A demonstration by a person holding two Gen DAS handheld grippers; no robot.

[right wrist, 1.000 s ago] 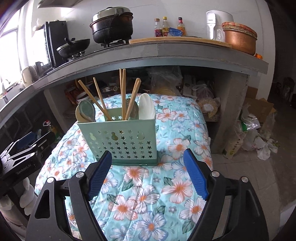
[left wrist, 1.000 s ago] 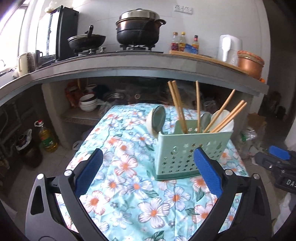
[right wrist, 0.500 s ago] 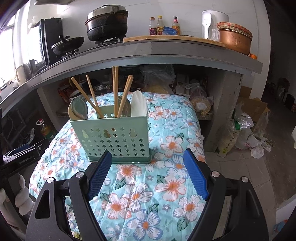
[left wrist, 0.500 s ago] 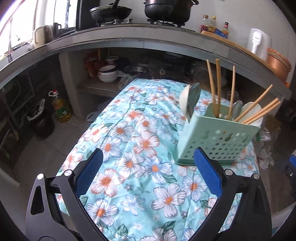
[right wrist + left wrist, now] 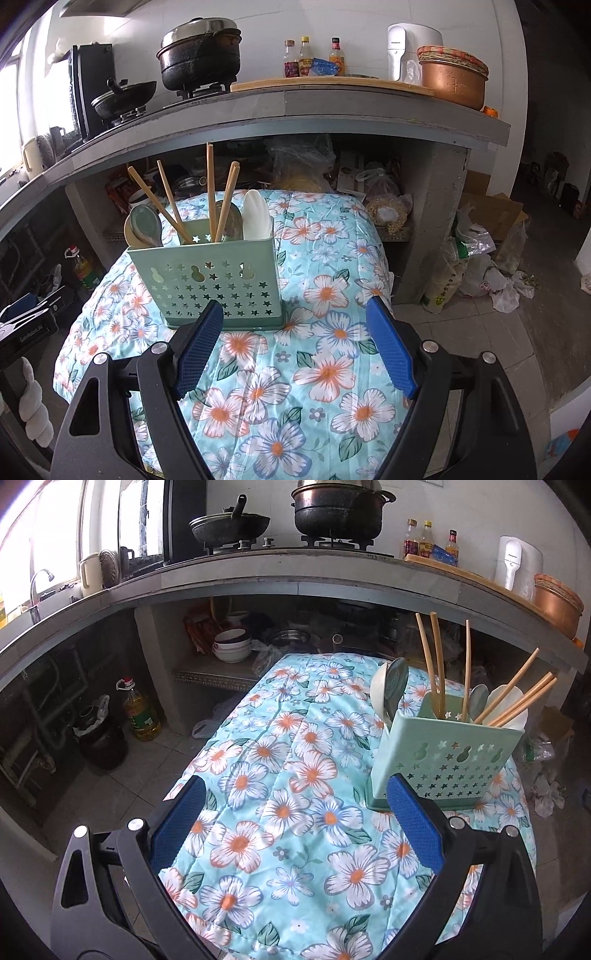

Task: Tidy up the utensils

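My left claw [image 5: 295, 823] gaped empty | right claw [image 5: 295, 343] likewise | utensil caddy [image 5: 214, 284] upright mid-frame on floral tabletop [image 5: 317, 369] | spoon count unclear

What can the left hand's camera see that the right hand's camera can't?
Only the left wrist view shows the stack of bowls under the counter, the tap by the window, and the left gripper, open with nothing between its fingers.

Only the right wrist view shows the cardboard box and plastic bags on the floor, and the right gripper, also open with nothing in it.

Both show the green utensil holder with chopsticks and spoons, the flowered cloth, the black pot and the copper bowl.
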